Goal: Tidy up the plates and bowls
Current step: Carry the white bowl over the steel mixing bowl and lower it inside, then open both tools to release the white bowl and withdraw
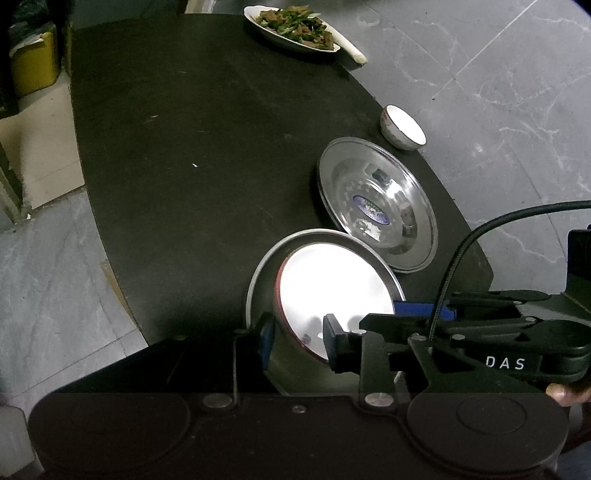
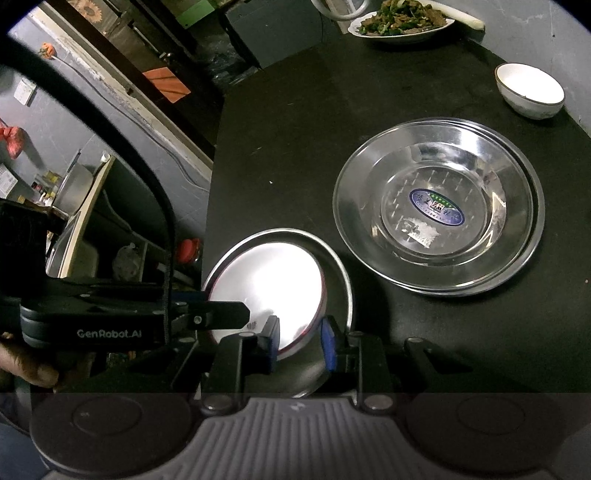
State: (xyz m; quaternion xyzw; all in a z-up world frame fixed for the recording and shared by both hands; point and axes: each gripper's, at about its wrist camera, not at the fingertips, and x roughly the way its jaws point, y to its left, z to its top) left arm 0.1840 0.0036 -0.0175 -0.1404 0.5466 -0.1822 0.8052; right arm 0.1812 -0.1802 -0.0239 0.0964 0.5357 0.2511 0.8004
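Bowl [image 1: 325, 291] with a white inside and red rim sits inside a steel plate [image 1: 258, 280] at the near edge of my dark worktop [image 1: 203, 147]. My left gripper [image 1: 297, 341] and right gripper [image 2: 300, 341] each straddle the bowl's rim, pads spread a little and not pressing it. Just beyond the bowl lies a stack of steel plates [image 2: 439, 206]; beyond that a small white bowl [image 2: 530, 90], and farthest off a dish of food [image 2: 402, 20].
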